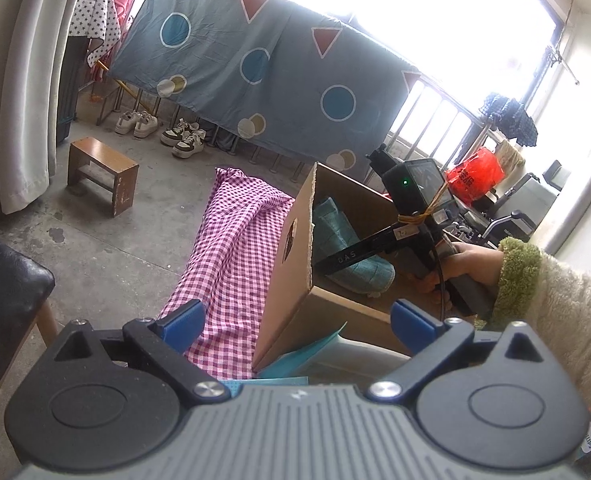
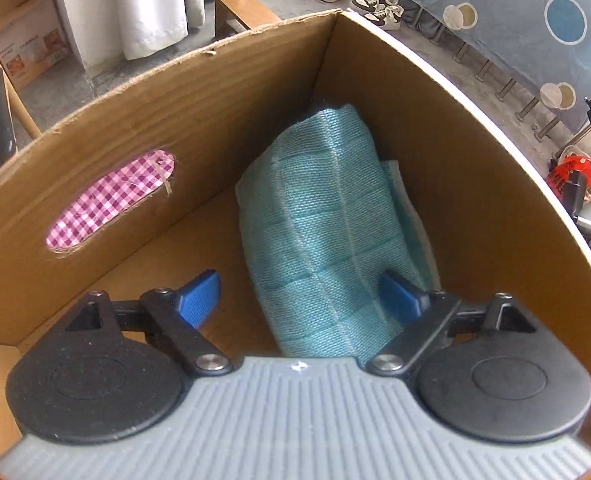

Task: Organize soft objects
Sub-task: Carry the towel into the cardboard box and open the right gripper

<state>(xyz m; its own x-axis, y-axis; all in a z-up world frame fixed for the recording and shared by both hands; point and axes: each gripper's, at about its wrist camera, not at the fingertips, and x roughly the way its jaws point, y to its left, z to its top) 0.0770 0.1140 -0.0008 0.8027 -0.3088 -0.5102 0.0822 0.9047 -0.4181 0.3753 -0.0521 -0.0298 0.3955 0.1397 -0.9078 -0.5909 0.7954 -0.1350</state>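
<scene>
A folded teal towel (image 2: 327, 216) lies inside an open cardboard box (image 2: 475, 200), leaning into its far corner. My right gripper (image 2: 299, 292) reaches down into the box and stands open; the towel's near end sits between its blue pads, and the left pad is clear of it. In the left wrist view the same towel (image 1: 347, 240) shows over the box (image 1: 287, 280) wall, and a hand (image 1: 467, 260) in a fleecy sleeve holds the right gripper's handle. My left gripper (image 1: 297, 320) is open and empty before the box's near corner. A pink checkered cloth (image 1: 235, 248) lies left of the box.
A wooden stool (image 1: 103, 172), a black chair (image 1: 3, 280) and pairs of shoes (image 1: 159, 128) stand on the concrete floor to the left. A blue patterned sheet (image 1: 255, 64) hangs over a rail behind. A red bag (image 1: 475, 172) sits at the far right.
</scene>
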